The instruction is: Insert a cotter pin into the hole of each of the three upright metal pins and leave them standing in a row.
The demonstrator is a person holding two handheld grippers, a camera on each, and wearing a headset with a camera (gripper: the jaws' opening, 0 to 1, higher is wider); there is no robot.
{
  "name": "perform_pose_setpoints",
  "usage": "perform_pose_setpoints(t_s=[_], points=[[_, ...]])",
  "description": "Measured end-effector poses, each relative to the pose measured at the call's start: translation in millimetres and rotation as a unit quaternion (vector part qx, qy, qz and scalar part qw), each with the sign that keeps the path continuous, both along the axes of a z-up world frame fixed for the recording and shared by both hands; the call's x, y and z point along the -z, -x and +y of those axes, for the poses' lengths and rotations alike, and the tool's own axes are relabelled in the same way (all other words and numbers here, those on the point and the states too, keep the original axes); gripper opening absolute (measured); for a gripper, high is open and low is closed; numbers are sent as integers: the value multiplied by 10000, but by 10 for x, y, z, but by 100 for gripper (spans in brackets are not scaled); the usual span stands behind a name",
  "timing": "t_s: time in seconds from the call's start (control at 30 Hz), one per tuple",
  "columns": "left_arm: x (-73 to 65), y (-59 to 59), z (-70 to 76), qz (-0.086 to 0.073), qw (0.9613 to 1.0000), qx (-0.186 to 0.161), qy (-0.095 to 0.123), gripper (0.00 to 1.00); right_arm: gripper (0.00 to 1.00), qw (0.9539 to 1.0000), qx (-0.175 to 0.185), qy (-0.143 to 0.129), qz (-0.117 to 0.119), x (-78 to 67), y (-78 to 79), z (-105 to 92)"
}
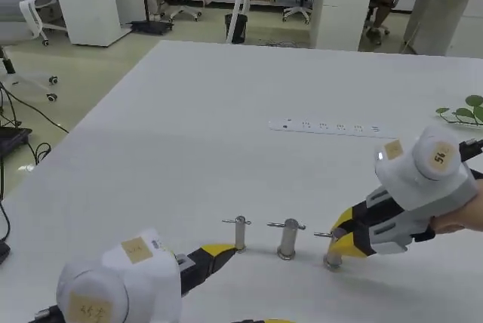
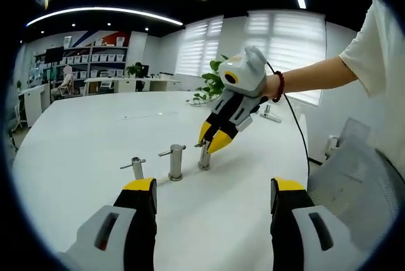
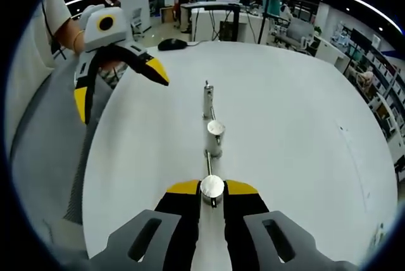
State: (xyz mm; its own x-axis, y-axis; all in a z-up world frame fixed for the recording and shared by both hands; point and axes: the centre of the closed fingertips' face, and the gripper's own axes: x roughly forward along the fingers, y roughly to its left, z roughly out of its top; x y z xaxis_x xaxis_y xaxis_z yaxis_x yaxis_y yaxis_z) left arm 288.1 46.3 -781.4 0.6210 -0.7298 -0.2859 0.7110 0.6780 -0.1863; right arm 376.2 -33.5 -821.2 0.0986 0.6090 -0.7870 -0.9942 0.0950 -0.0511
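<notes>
Three metal pins stand upright in a row near the front of the white bench [image 1: 189, 134], close together but not touching. Head view, left to right:

- left tool [image 1: 253, 287]: low at front left, jaws spread wide, nothing between them. One yellow tip is just beside the left metal pin [image 1: 241, 234]; can't tell if it touches.
- left metal pin: upright. The left cotter pin [image 1: 232, 222] crosses near its top and sticks out to the left.
- middle metal pin [image 1: 287, 241]: upright. The middle cotter pin [image 1: 278, 226] lies across just under its head, roughly level.
- right metal pin [image 1: 332, 259]: upright, base on the bench. The right cotter pin [image 1: 323, 235] pokes out leftward near its top, beside the yellow tips. Can't tell if it's fully through the hole.
- right tool [image 1: 346, 237]: at the right, held by a hand [image 1: 460, 221], tilted down toward the row. Its jaws are clenched on the top of the right metal pin.

Right gripper view: the pin's round head sits between the two yellow tips. The cotter pin's thin shank points forward along the row toward the other two pins.

Left gripper view: the row lies just ahead of the spread jaws, with the right tool bearing down on the far pin from above.

Further back, a white power strip [image 1: 324, 126] lies flat on the bench, well apart from the pins. Green leaves [image 1: 466, 112] show at the bench's right edge.
</notes>
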Motion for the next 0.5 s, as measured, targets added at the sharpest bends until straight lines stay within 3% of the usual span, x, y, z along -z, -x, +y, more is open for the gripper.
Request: perform_pose_setpoints(t_s=[0.5], points=[[-44,3,44,-41,10000,-7,31,78,14,10000,-10,-5,52,30,-55,-23]])
